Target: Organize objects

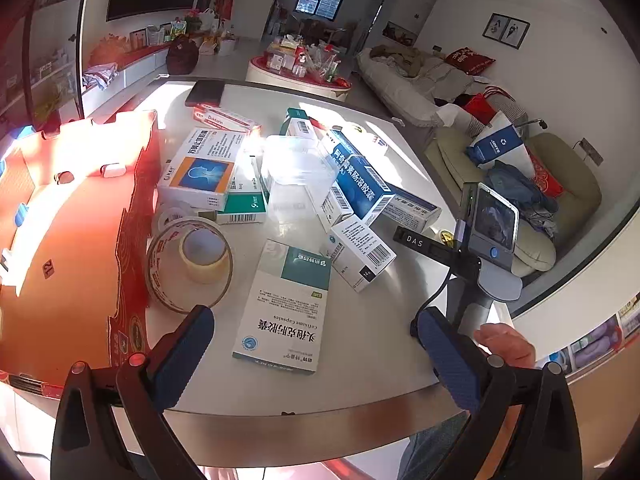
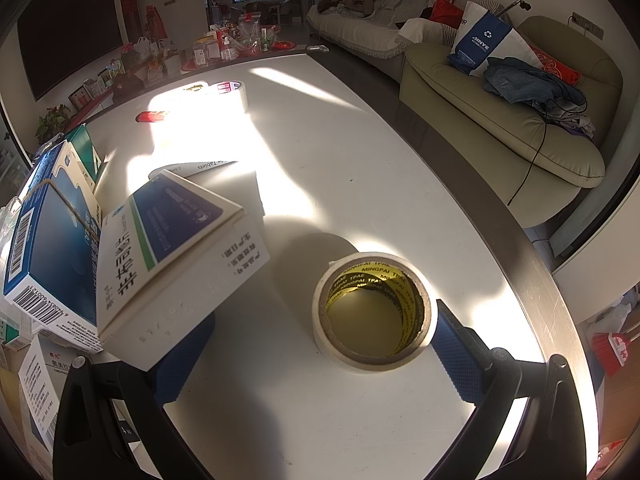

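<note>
Looking like the very start of sorting: both the left gripper [image 1: 312, 348] and right gripper [image 2: 320, 354] hang wide open, holding nothing. The medicine boxes [image 1: 280, 184] lie jumbled mid-table beside the orange carton [image 1: 72, 240]. Next is probably closing on the masking tape roll [image 2: 372, 312], already between the right jaws.

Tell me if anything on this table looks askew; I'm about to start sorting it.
Yes. The medicine boxes lie heaped crosswise around a clear plastic container. In the right wrist view, a white box tilts, leaning on the blue box, one corner overhanging the table.
</note>
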Demonstrator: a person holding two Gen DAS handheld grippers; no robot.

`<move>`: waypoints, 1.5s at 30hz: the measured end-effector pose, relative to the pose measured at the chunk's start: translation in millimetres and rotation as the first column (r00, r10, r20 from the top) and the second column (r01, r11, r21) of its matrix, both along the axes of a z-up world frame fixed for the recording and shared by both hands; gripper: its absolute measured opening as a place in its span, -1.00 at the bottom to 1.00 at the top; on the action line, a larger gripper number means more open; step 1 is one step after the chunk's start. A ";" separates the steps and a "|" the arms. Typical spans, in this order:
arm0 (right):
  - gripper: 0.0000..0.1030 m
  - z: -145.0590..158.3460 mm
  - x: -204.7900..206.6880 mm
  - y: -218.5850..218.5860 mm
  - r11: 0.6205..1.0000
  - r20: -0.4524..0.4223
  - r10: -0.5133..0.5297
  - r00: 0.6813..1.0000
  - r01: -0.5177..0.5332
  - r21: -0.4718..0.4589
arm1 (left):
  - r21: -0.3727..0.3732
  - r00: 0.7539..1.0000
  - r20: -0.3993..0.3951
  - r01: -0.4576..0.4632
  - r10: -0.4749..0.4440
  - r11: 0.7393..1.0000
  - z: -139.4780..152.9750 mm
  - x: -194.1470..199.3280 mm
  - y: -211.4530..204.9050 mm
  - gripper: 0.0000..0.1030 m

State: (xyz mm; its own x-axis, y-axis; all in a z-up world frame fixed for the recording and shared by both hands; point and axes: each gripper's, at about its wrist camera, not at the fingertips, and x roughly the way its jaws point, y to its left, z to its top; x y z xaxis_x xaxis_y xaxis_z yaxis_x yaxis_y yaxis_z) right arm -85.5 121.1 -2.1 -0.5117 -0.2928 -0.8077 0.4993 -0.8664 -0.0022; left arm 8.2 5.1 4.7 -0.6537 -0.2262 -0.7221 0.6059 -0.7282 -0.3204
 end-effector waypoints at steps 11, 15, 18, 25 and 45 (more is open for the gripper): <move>1.00 -0.6 1.5 0.6 1.000 0.000 -0.014 1.000 0.014 0.000 | 0.045 1.000 0.004 0.006 -0.007 0.999 8.4 -3.5 5.4 1.00; 1.00 0.4 4.0 2.9 0.997 0.035 0.074 0.997 -0.075 0.021 | -0.010 1.000 0.012 0.024 -0.024 1.000 17.4 -5.2 7.8 1.00; 1.00 2.0 10.0 15.9 0.973 0.086 0.222 0.971 -0.226 0.044 | -0.037 0.999 0.013 0.044 -0.044 0.998 19.2 -5.4 9.0 1.00; 1.00 27.0 15.0 105.6 0.960 0.273 0.230 0.934 -0.170 -0.224 | -0.004 0.997 0.013 0.078 -0.078 0.997 2.3 -10.4 6.2 1.00; 1.00 39.5 32.5 58.4 0.894 0.314 0.430 0.846 -0.352 -0.277 | 0.015 0.953 0.217 0.214 -0.212 0.977 -33.5 -93.2 12.3 1.00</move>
